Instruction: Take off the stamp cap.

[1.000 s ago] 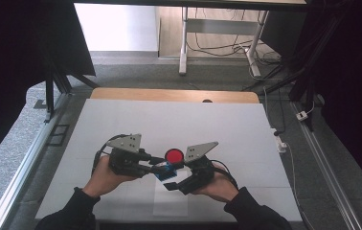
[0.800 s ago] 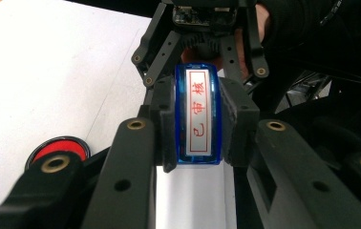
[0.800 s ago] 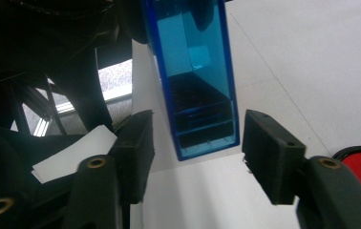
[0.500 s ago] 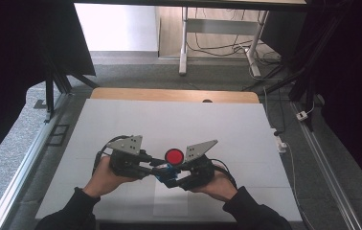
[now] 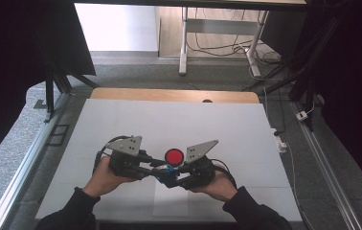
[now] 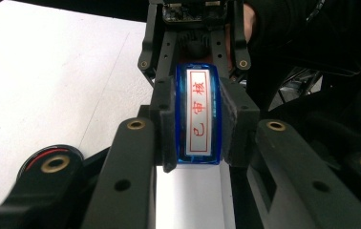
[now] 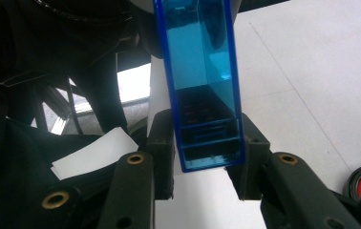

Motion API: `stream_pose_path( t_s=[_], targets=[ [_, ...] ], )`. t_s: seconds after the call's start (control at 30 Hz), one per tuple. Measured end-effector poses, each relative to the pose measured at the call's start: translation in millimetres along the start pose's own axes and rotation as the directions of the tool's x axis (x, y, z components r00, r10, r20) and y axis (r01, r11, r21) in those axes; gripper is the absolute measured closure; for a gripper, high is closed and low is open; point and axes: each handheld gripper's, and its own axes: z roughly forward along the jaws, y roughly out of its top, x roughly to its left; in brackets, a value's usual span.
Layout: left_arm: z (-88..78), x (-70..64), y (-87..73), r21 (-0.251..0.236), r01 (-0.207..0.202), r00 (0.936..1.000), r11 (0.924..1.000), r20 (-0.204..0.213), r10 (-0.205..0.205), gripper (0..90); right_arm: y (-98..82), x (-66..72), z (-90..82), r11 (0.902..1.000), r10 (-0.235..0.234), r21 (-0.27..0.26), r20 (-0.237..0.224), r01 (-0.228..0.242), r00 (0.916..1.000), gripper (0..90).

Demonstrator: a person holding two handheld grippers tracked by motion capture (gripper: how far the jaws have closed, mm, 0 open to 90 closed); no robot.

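Observation:
A blue see-through stamp (image 5: 168, 168) hangs just above the white table between both grippers. My left gripper (image 6: 198, 131) is shut on one end, its pads (image 6: 166, 126) pressing the sides; the white label with red characters (image 6: 198, 112) faces this camera. My right gripper (image 7: 206, 150) has just been closing and now grips the other end of the stamp (image 7: 202, 71), with its pads (image 7: 162, 143) against the blue walls. In the high view the left gripper (image 5: 161, 169) and right gripper (image 5: 174, 174) meet tip to tip. A round red ink pad (image 5: 174, 156) lies just behind them.
A white sheet (image 5: 169, 124) covers the table, with a wooden strip (image 5: 169, 95) at its far edge. A white paper strip (image 5: 170, 203) lies under the hands. Metal rails (image 5: 30, 158) run along both sides, and a cable with a plug (image 5: 280, 142) sits at the right edge.
The right gripper's jaws have drawn in onto the blue stamp. Both hands have stayed in place, and the left gripper keeps its hold.

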Motion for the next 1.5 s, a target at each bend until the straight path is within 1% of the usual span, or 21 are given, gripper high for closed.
stream_pose_path(
  t_s=[0.13,0.4,0.53,0.7,0.73,0.77,0.83,0.87,0.9,0.93,0.97,1.0,1.1,1.2,1.23,1.3,1.33,1.4,1.47,1.5],
  targets=[
    [-0.4,0.1,-0.3,-0.009,-0.012,0.9999,0.9999,0.012,0.012,70.6,-0.5,-0.2,-0.6,1.0,-0.007,-0.006,-0.013,0.007,0.9999,68.0],
    [-0.7,0.3,-0.2,-0.018,-0.011,0.9997,0.9998,0.022,0.011,70.7,0.1,0.3,-2.1,0.9999,-0.01,-0.006,-0.026,0.01,0.9996,68.9],
    [-0.6,0.7,-0.2,-0.019,-0.009,0.9996,0.9998,0.027,0.01,70.7,0.2,0.8,-2.6,0.9999,-0.016,-0.004,-0.026,0.016,0.9995,69.1],
    [-0.6,0.2,0.9,-0.013,-0.013,0.9995,0.9998,0.027,0.014,70.7,0.1,1.1,-2.6,0.9999,-0.015,-0.003,-0.028,0.015,0.9995,69.2],
    [-0.6,-0.6,1.4,-0.009,-0.025,0.9996,0.9997,0.017,0.025,70.8,0.1,0.7,-2.5,1.0,0.0,0.0,-0.031,0.0,0.9995,69.2],
    [-0.6,-0.6,1.4,-0.009,-0.025,0.9996,0.9997,0.017,0.025,70.8,0.0,0.1,-2.6,1.0,0.008,0.001,-0.032,-0.007,0.9995,69.2],
    [-0.1,-1.0,2.0,-0.005,-0.025,0.9996,0.9997,0.015,0.025,70.8,-0.3,0.1,-2.5,1.0,0.007,0.003,-0.032,-0.007,0.9995,69.2],
    [-0.4,-0.3,1.9,-0.008,-0.018,0.9995,0.9998,0.024,0.018,70.8,-0.3,0.2,-2.5,1.0,0.001,0.004,-0.032,-0.001,0.9995,69.3],
    [-0.4,-0.3,1.9,-0.008,-0.018,0.9995,0.9998,0.024,0.018,70.8,-0.4,0.6,-2.3,1.0,-0.006,0.007,-0.031,0.006,0.9995,69.3],
    [-6.1,1.6,1.3,-0.047,0.0,0.9997,0.9989,0.023,0.001,70.8,-0.9,1.1,-2.0,0.9996,-0.014,0.026,-0.026,0.014,0.9996,69.3],
    [-6.1,1.6,1.3,-0.047,0.0,0.9997,0.9989,0.023,0.001,70.8,-0.9,1.1,-2.0,0.9996,-0.014,0.026,-0.026,0.014,0.9996,69.3],
    [-10.7,3.0,1.2,-0.068,0.012,0.9996,0.9976,0.026,-0.01,70.8,-3.2,1.1,-0.7,0.9989,-0.024,0.04,-0.017,0.024,0.9996,69.3],
    [-21.0,4.3,0.1,-0.1,0.018,0.9998,0.9948,0.008,-0.018,70.8,-3.1,0.1,-0.4,0.9988,-0.018,0.045,-0.007,0.018,0.9998,69.2],
    [-20.1,4.3,-0.9,-0.092,0.022,0.9998,0.9955,0.001,-0.022,70.7,-2.9,-0.3,-1.1,0.9991,-0.021,0.038,0.002,0.021,0.9998,69.1],
    [-16.9,4.2,-0.8,-0.081,0.029,0.9996,0.9963,-0.001,-0.029,70.7,-3.3,0.5,-2.2,0.9993,-0.021,0.033,0.012,0.02,0.9997,69.0],
    [-15.7,3.9,-0.6,-0.077,0.03,0.9995,0.9966,-0.003,-0.031,70.7,-3.1,1.4,-3.4,0.9992,-0.031,0.028,0.031,0.03,0.999,68.9],
    [-14.9,3.4,-0.3,-0.073,0.033,0.9994,0.9968,-0.008,-0.033,70.7,-3.1,1.4,-3.4,0.9992,-0.031,0.028,0.031,0.03,0.999,68.9],
    [-14.8,3.0,0.1,-0.071,0.037,0.9992,0.9968,-0.013,-0.038,70.7,-2.1,3.4,-5.2,0.9989,-0.038,0.029,0.068,0.036,0.997,68.9],
    [-15.7,3.2,0.0,-0.074,0.042,0.9989,0.9964,-0.016,-0.043,70.7,-2.1,4.2,-5.8,0.9989,-0.04,0.029,0.077,0.038,0.9963,68.8],
    [-15.9,3.1,-0.2,-0.077,0.044,0.9987,0.9961,-0.021,-0.046,70.6,-2.5,4.9,-6.9,0.9985,-0.041,0.041,0.09,0.038,0.9951,68.8]
  ],
)
